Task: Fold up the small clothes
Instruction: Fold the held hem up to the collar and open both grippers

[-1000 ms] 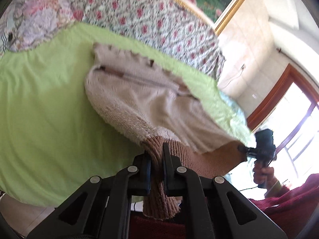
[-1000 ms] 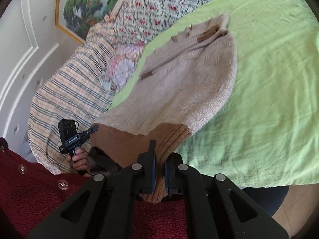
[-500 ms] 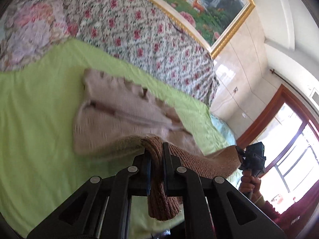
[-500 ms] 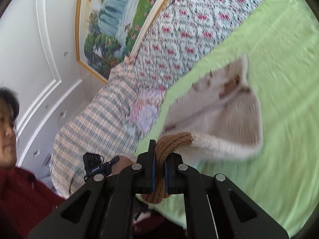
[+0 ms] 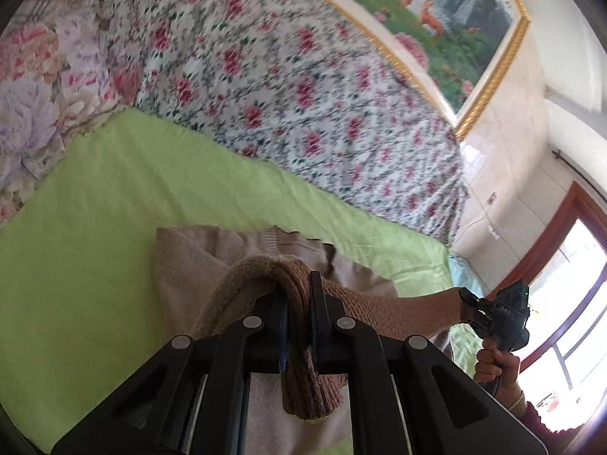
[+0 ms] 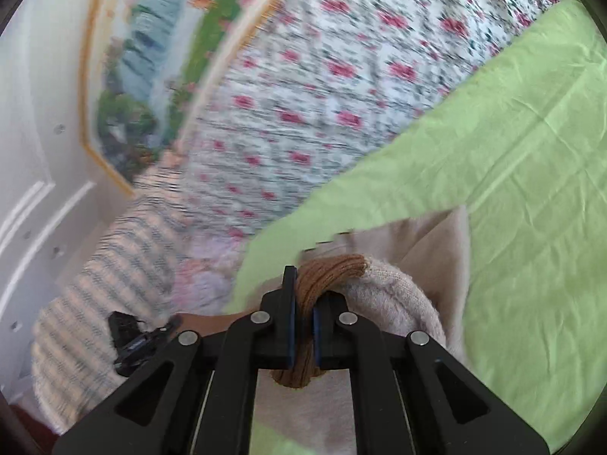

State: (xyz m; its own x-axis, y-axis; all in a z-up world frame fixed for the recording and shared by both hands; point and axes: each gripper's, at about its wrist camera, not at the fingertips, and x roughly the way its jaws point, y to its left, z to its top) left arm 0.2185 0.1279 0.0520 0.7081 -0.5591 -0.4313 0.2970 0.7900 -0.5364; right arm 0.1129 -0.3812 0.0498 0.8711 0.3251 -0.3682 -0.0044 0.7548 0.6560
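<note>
Nearest to us, our left gripper (image 5: 297,326) is clamped on the brown ribbed hem (image 5: 303,379) of the small beige sweater (image 5: 182,265), a bunch of knit hanging below the 2 fingers. Our right gripper (image 6: 302,330) is likewise clenched on the other end of that hem, the brown rib squeezed between its blue-edged pads (image 6: 291,326). From the left wrist view the hem runs taut across to the right gripper, gripped by our hand (image 5: 497,366); white lettering on its black body is too small to read. The sweater's body lies beneath and just beyond the fingers on the green sheet (image 5: 95,250), toward that sheet's near edge. Past the sheet's far edge lies a rose-print quilt (image 5: 288,87), with a peony-print pillow (image 5: 34,106) at its left corner. Farthest, a gold-framed landscape painting (image 5: 436,11) hangs on the wall; we see no legible writing anywhere.
</note>
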